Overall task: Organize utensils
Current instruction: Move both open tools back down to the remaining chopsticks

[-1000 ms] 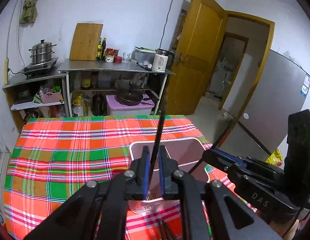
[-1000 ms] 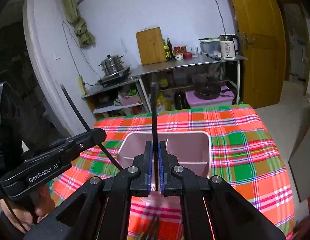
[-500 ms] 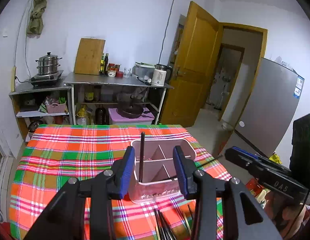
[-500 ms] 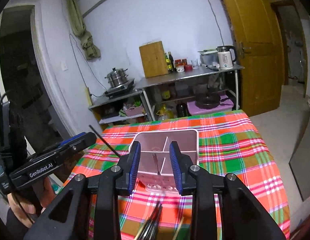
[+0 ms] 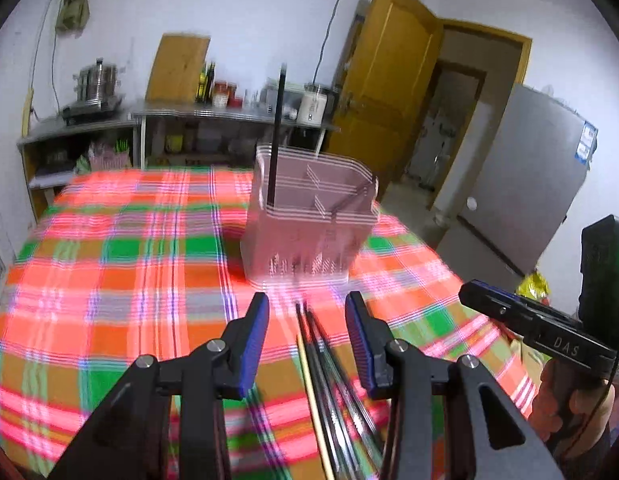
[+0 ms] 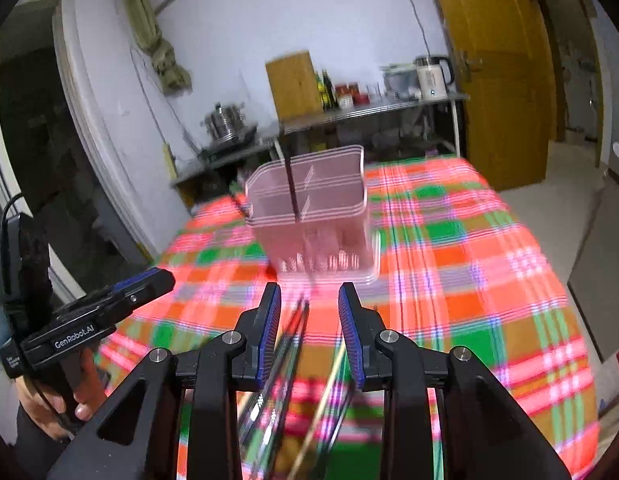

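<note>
A pink divided utensil holder point(image 5: 309, 232) stands on the plaid tablecloth point(image 5: 129, 264); it also shows in the right wrist view point(image 6: 313, 224). A black chopstick point(image 5: 275, 140) stands upright in its left compartment, and shows in the right wrist view point(image 6: 291, 184) too. Several loose chopsticks point(image 5: 325, 364) lie on the cloth before the holder, dark ones and a pale one, seen also in the right wrist view point(image 6: 285, 360). My left gripper point(image 5: 307, 340) is open and empty above them. My right gripper point(image 6: 309, 332) is open and empty, low over the same pile.
Metal shelves point(image 5: 213, 120) with a pot, cutting board, bottles and a kettle stand against the back wall. A yellow door point(image 5: 385, 88) and a grey fridge point(image 5: 521, 176) are to the right. The table's right edge point(image 5: 449, 264) is near the holder.
Both grippers let go of their chopsticks into the holder, opened, and drew back and down toward the loose chopsticks on the cloth. Both views are blurred by motion.
</note>
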The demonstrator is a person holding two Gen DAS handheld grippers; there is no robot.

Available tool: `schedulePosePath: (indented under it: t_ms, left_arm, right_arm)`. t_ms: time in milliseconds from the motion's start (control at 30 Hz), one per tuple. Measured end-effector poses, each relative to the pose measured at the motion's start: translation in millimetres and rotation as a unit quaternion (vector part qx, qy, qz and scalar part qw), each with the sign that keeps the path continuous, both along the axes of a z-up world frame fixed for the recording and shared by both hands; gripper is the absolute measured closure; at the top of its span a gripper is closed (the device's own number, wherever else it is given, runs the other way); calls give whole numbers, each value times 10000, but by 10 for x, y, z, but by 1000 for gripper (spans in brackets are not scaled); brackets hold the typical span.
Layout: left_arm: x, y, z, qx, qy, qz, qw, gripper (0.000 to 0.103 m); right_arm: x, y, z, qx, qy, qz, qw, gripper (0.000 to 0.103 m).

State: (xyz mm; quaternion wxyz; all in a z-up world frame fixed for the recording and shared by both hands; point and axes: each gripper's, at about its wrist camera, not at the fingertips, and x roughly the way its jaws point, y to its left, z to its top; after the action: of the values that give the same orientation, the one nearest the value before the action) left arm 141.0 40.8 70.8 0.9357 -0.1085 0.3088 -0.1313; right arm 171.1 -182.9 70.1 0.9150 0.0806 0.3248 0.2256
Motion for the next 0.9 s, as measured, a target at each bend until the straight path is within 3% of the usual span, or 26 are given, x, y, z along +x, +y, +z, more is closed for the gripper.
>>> schedulePosePath:
  t_ms: [267, 433, 600, 900]
  left_arm:
    - [-73, -102, -486, 57, 560, -113, 9983, 62]
    - [-14, -178, -584, 137, 733, -186, 9970, 62]
    - [111, -245, -686, 252, 922, -190, 9952, 70]
    - [302, -346, -827, 437, 1207, -203, 9915, 77]
  right_arm:
    - [-33, 132, -469, -186, 499, 185, 9984, 73]
    - [34, 174, -664, -257, 692, 180, 9971, 80]
    - [115, 196, -812, -335, 877, 175, 9954, 85]
    - [258, 235, -954, -421, 1019, 190, 9937, 88]
